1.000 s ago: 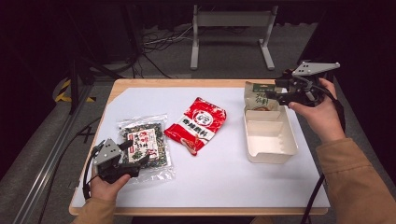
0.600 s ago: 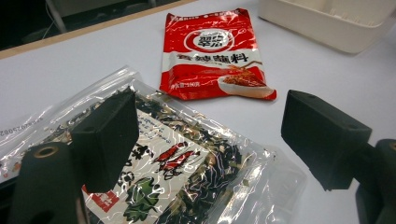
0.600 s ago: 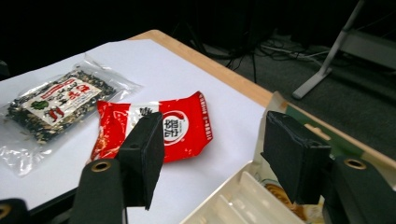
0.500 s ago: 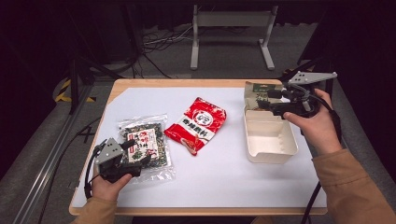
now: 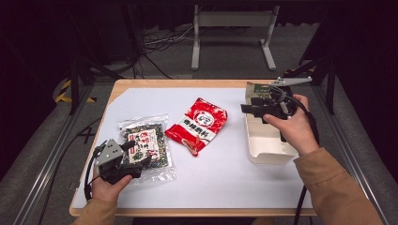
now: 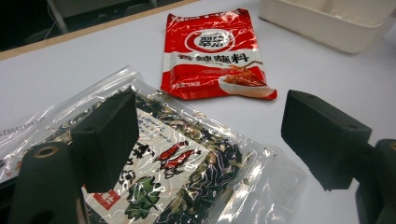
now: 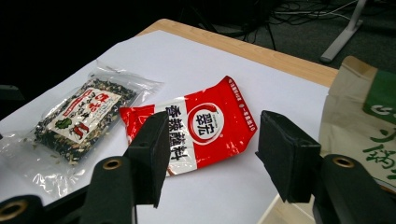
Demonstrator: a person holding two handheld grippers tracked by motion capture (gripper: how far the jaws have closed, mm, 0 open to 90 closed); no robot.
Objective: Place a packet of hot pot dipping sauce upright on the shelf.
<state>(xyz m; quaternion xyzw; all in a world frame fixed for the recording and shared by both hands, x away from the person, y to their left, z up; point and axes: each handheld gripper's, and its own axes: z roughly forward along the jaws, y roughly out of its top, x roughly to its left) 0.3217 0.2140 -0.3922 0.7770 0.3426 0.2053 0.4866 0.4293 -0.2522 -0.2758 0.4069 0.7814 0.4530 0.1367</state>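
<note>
White sheet [image 5: 225, 178] covers the table [image 5: 187, 84], with dark floor, cables and a grey stand beyond the far edge. Near the front-left corner the left gripper [image 5: 136, 157] hovers over the clear bag [image 5: 145, 145] of dark dried mix, jaws wide with nothing between them — in the left gripper view the bag [image 6: 187, 172] lies straight under them. To take it well, I'd judge the jaws should come down on the flat, empty plastic border rather than the lumpy middle, then close before any lift, since the film looks slippery and crinkled.

The right gripper [image 5: 246, 108] is held above the white bin [image 5: 267, 152] at the right, its jaws also wide and empty, with a tan-and-green bag [image 5: 256, 89] at the bin's far end. Between the two hands lies a red packet [image 5: 199, 124], apart from both bags.

Open room lies across the middle and front of the sheet — a carry toward the bin should pass in front of the red packet. The clear bag sits close to the left and front edges, so any drag should go inward.
</note>
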